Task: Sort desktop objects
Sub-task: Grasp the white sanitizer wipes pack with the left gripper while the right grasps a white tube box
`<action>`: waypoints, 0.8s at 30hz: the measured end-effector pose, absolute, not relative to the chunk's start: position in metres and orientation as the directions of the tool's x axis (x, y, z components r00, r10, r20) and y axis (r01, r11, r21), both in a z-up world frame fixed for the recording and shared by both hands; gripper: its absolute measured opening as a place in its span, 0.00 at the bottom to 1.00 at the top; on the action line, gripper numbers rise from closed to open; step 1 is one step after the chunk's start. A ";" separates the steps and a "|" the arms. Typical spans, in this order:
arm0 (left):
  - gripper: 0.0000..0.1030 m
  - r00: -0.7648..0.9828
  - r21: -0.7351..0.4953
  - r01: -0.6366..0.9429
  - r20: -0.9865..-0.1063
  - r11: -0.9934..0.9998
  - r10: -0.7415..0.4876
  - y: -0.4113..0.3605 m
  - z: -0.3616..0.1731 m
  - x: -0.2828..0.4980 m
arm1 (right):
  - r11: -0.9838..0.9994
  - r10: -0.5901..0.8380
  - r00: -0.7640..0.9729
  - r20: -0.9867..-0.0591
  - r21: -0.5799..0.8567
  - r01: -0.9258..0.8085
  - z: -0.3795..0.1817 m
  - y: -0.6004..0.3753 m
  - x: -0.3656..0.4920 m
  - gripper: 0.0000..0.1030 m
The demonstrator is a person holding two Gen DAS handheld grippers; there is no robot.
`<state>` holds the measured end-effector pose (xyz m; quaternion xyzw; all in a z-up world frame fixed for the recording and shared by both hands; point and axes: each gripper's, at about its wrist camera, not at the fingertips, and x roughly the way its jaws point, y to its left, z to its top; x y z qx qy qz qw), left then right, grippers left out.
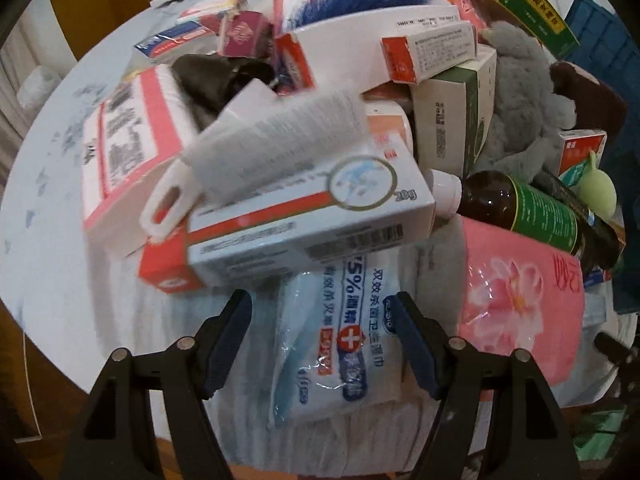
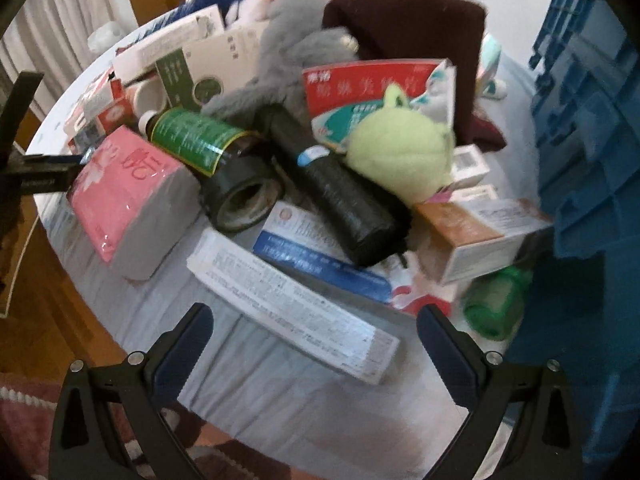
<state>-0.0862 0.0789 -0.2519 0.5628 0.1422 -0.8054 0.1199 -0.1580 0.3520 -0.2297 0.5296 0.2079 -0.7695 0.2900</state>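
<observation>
Above the near edge of the heaped round table (image 2: pixel 256 396), the left gripper (image 1: pixel 324 340) points steeply down with its jaws spread and nothing between them; a wet-wipes packet (image 1: pixel 340 344) lies directly beneath, flat on the pale cloth, and shows through the gap. Just beyond the fingertips rests a white and orange ointment box (image 1: pixel 304 220), with a white lint-roller-like handle (image 1: pixel 256 152) lying across it. To its right sit a pink tissue pack (image 1: pixel 520 300) and a brown bottle with a green label (image 1: pixel 524 208).

The right gripper (image 2: pixel 316 344) is likewise tipped steeply down, jaws wide and empty, poised over a long white carton (image 2: pixel 292 312) that lies flat near the table edge. Beyond it are a blue and white box (image 2: pixel 320 260), a black cylindrical roll (image 2: pixel 340 200), a pale green plush ball (image 2: pixel 400 152) and, at far right, a blue crate (image 2: pixel 580 120).

The step in hand looks like the approach: both grippers choosing a first item from the pile, none yet lifted. The next move probably calls for lowering one pair of jaws squarely around a thin, flat item, the packet or the carton. Either may be hard to pinch off the cloth, so taking it by an edge seems wise.
</observation>
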 end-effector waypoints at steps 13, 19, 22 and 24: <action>0.34 -0.326 -0.073 0.272 -0.945 -0.959 -0.020 0.098 -0.238 -0.073 | -0.690 -0.143 -0.248 -0.958 -0.084 0.719 -0.253 0.337 -0.157 0.67; 0.24 -0.355 -0.072 0.281 -0.934 -0.957 -0.034 0.102 -0.225 -0.083 | -0.683 -0.172 -0.193 -0.966 -0.024 0.730 -0.249 0.341 -0.147 0.71; 0.18 -0.384 -0.063 0.273 -0.922 -0.960 -0.049 0.105 -0.208 -0.087 | -0.693 -0.196 -0.221 -0.955 -0.025 0.720 -0.242 0.338 -0.153 0.77; 0.18 -0.403 -0.046 0.268 -0.913 -0.962 -0.068 0.107 -0.198 -0.088 | -0.684 -0.206 -0.214 -0.955 -0.016 0.730 -0.242 0.332 -0.155 0.77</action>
